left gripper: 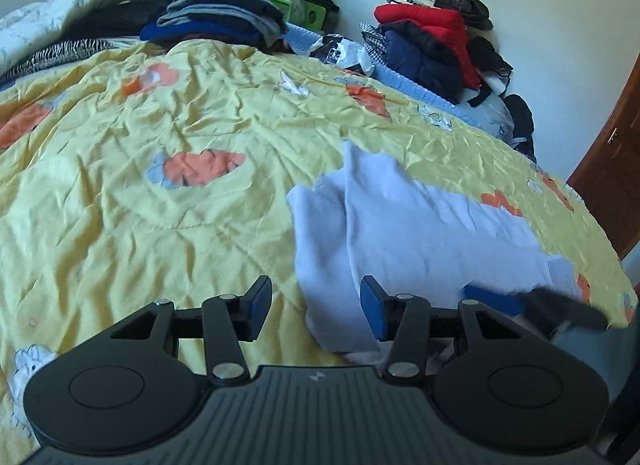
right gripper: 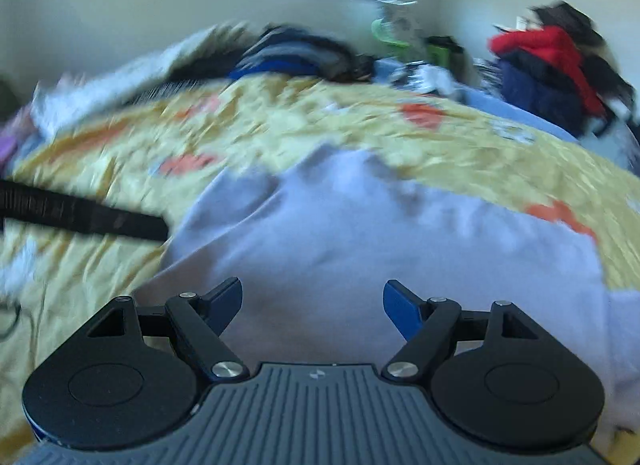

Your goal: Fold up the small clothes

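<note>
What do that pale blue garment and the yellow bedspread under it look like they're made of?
The pale blue garment looks like soft, matte knit, perhaps fleece or cotton jersey: thick folds, no sheen. The yellow bedspread seems a thin woven cotton or blend, printed with orange shapes; its fine sharp creases suggest light cloth. Neither is certain from the look alone.

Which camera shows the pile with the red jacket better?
The left wrist view. There the red jacket is sharp, lying on dark clothes in a pile by the wall. The right wrist view shows the same jacket too, but blurred, so its edges smear into the clothes around it.
</note>
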Demonstrator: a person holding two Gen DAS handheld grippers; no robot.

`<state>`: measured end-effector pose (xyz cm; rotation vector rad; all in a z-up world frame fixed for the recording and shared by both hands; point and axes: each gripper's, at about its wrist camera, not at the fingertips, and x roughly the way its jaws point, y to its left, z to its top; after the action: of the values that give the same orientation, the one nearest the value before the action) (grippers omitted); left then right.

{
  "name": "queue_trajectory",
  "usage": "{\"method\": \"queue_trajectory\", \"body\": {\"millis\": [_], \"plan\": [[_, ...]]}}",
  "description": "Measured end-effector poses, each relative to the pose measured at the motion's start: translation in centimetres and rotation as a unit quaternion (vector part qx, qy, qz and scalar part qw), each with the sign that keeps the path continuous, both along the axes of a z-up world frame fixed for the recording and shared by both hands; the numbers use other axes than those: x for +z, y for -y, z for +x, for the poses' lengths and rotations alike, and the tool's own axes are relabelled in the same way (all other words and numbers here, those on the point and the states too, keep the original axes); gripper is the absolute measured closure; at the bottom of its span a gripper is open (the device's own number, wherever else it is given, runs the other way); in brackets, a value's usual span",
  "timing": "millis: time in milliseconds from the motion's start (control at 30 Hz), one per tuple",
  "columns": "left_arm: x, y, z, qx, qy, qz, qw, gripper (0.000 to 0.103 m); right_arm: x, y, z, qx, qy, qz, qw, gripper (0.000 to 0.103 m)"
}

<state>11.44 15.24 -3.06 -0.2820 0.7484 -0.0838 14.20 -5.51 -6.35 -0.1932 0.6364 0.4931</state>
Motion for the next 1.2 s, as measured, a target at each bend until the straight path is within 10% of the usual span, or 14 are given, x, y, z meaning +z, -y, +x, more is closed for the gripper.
{"method": "queue_trajectory", "body": {"millis": [167, 300, 500, 1200], "plan": [[0.0, 0.1, -0.8, -0.017, 0.003, 0.025, 0.9995, 0.055, -1.0, -1.9, -4.0, 0.081, 0.016, -0.048, 0.995, 0.024], [-0.4, 1.3, -0.3, -0.026, 0.004, 0.030, 0.9992, 0.053, 1.1, 0.4, -2.7, 0.028, 0.005, 0.042, 0.999, 0.025], [-2.3, 2.5, 0.1, -0.039, -0.019, 0.071, 0.9965, 0.053, -1.0, -1.9, -3.7, 0.067, 0.010, -0.031, 0.997, 0.023], [-1.6, 2.4, 5.0, -0.048, -0.026, 0.067, 0.9963, 0.035, 0.5, 2.7, -7.4, -0.019, 0.039, 0.014, 0.999, 0.024]]}}
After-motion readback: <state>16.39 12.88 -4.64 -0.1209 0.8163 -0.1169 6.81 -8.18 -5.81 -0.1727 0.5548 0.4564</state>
